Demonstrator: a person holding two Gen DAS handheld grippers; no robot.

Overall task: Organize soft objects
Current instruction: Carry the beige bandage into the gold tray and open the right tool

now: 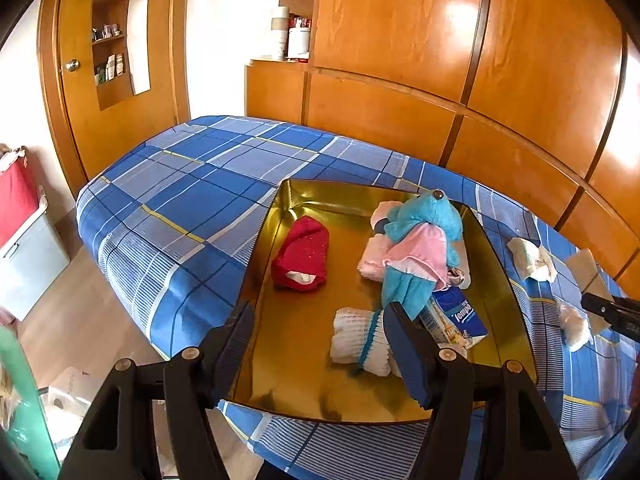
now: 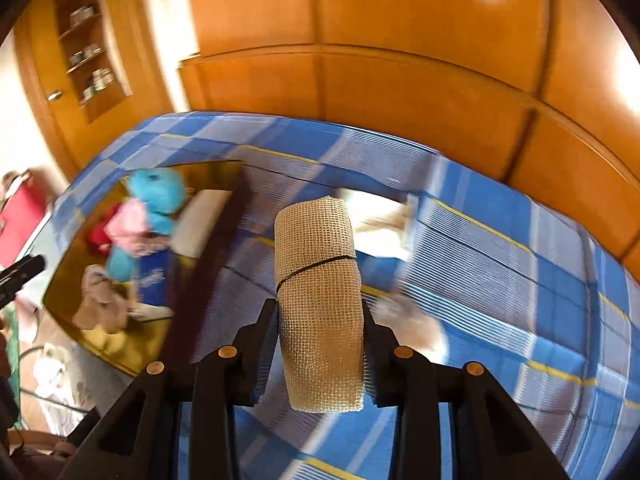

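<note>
The right tongs [image 2: 320,320] are gripping a rolled beige mesh cloth [image 2: 318,280] between their two black fingers, the roll standing nearly upright with a thin dark band around its middle, and they are holding it in the air above the blue plaid bed [image 2: 500,280]; the surroundings in the right wrist view are streaking with blur. To the left of the roll in that view, a shiny gold tray [image 1: 288,200] is lying on the bed, and the left wrist view is showing its contents sharply: a red sock [image 1: 302,254] is resting toward its left side, a blue plush toy in a pink dress [image 1: 420,248] is lying over a pale pink folded cloth [image 1: 370,258] toward the right, a white knitted bundle tied with a teal band [image 1: 360,336] is sitting near the front, and a blue tissue pack [image 1: 460,316] is lying just beside the toy's legs. The left tongs [image 1: 320,334] are hovering over the front of the tray, their jaws standing about half open with nothing between them. On the bed to the right of the tray, a crumpled white cloth [image 1: 532,260] and a small white fluffy piece [image 1: 576,328] are lying apart, with the tip of the right tongs reaching in just above the latter at the frame's right edge. Glossy wooden wardrobe panels [image 1: 400,40] are rising behind the bed.
</note>
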